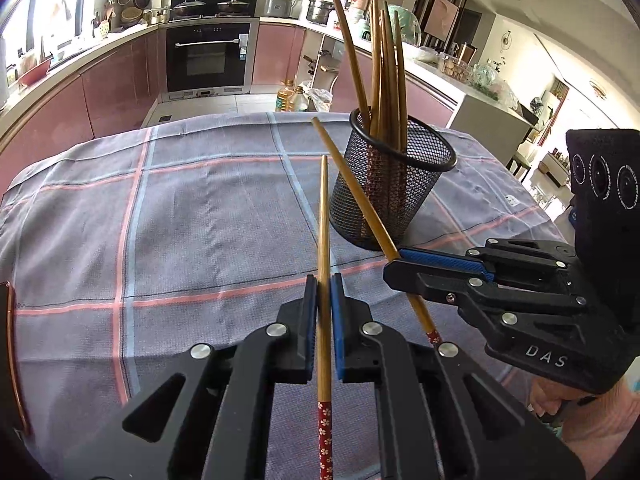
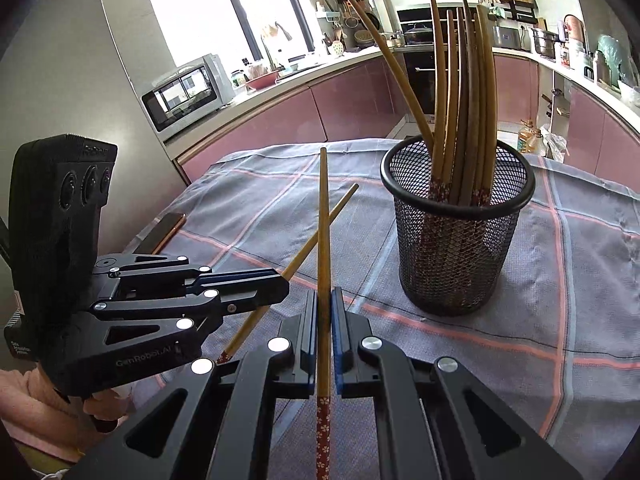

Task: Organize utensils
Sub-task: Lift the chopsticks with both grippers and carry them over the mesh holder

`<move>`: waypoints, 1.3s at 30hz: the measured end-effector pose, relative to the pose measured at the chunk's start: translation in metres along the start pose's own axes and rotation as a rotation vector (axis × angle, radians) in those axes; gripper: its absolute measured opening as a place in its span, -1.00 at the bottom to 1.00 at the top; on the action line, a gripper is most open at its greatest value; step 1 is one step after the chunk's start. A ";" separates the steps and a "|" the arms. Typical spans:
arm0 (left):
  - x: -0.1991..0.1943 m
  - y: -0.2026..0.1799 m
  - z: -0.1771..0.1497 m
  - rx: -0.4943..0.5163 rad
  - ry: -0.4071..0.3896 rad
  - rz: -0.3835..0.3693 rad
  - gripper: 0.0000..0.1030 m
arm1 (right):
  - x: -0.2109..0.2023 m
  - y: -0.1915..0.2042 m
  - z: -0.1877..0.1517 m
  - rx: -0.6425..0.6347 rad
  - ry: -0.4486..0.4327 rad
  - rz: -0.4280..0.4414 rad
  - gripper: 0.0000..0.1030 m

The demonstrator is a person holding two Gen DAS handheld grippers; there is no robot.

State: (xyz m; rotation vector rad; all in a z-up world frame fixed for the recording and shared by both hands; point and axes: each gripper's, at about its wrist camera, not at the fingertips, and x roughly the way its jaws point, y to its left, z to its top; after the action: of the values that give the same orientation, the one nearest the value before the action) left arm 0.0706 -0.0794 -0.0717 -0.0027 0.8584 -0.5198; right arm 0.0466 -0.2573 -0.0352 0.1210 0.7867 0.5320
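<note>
Each gripper, left gripper [image 1: 324,292] and right gripper [image 2: 324,308], has its fingers clamped mid-shaft on one chopstick [image 1: 323,216], thin tip forward, probably to drop both into the mesh holder [image 1: 394,184] standing just ahead on the cloth-covered bench [image 1: 180,220] with the rest.

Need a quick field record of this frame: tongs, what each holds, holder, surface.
left tongs: shut on a chopstick, tip pointing away from the camera
right tongs: shut on a second chopstick
held chopsticks: both clear of the holder, crossing in each wrist view
holder: black mesh cup, upright, with several chopsticks standing in it
surface: grey checked cloth on the table
</note>
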 end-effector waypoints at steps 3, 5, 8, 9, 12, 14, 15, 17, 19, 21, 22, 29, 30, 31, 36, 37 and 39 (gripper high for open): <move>-0.006 -0.002 0.002 -0.004 -0.014 -0.016 -0.85 | -0.009 0.000 0.002 0.004 -0.024 0.002 -0.89; -0.011 -0.002 0.003 -0.005 -0.024 -0.028 -0.85 | -0.014 0.001 0.003 0.004 -0.039 0.003 -0.89; -0.018 -0.004 0.006 -0.004 -0.039 -0.047 -0.85 | -0.021 0.000 0.006 0.007 -0.062 0.003 -0.89; -0.021 -0.005 0.007 -0.004 -0.045 -0.055 -0.85 | -0.025 0.000 0.006 0.008 -0.072 0.002 -0.89; -0.030 -0.006 0.011 -0.007 -0.063 -0.086 -0.85 | -0.035 -0.003 0.008 0.016 -0.095 0.008 -0.89; -0.036 -0.008 0.013 -0.003 -0.077 -0.099 -0.85 | -0.040 -0.004 0.009 0.017 -0.108 0.007 -0.89; -0.039 -0.009 0.014 0.000 -0.084 -0.109 -0.85 | -0.043 -0.005 0.010 0.018 -0.115 0.008 -0.89; -0.044 -0.010 0.017 0.000 -0.096 -0.125 -0.85 | -0.046 -0.006 0.011 0.022 -0.126 0.009 -0.89; -0.048 -0.010 0.019 0.000 -0.107 -0.136 -0.85 | -0.048 -0.007 0.013 0.025 -0.136 0.009 -0.89; -0.052 -0.011 0.021 -0.002 -0.118 -0.143 -0.85 | -0.051 -0.008 0.014 0.025 -0.146 0.009 -0.89; -0.054 -0.011 0.022 -0.004 -0.125 -0.146 -0.86 | -0.053 -0.010 0.015 0.025 -0.152 0.010 -0.89; -0.066 -0.014 0.032 0.001 -0.164 -0.165 -0.86 | -0.064 -0.013 0.028 0.018 -0.196 0.001 -0.89; -0.068 -0.014 0.033 0.003 -0.171 -0.167 -0.86 | -0.066 -0.014 0.030 0.015 -0.204 -0.002 -0.89; -0.069 -0.014 0.035 0.003 -0.178 -0.170 -0.86 | -0.068 -0.014 0.032 0.011 -0.211 -0.006 -0.89; -0.078 -0.015 0.048 0.002 -0.214 -0.184 -0.85 | -0.079 -0.017 0.043 -0.009 -0.244 -0.025 -0.89; -0.080 -0.015 0.050 0.004 -0.222 -0.183 -0.86 | -0.082 -0.017 0.045 -0.013 -0.251 -0.028 -0.89; -0.084 -0.016 0.057 0.003 -0.238 -0.186 -0.86 | -0.085 -0.019 0.050 -0.018 -0.261 -0.033 -0.89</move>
State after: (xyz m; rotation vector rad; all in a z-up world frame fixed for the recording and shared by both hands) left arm 0.0596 -0.0677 0.0299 -0.1406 0.6272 -0.6800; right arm 0.0400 -0.3116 0.0497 0.1569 0.5284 0.4809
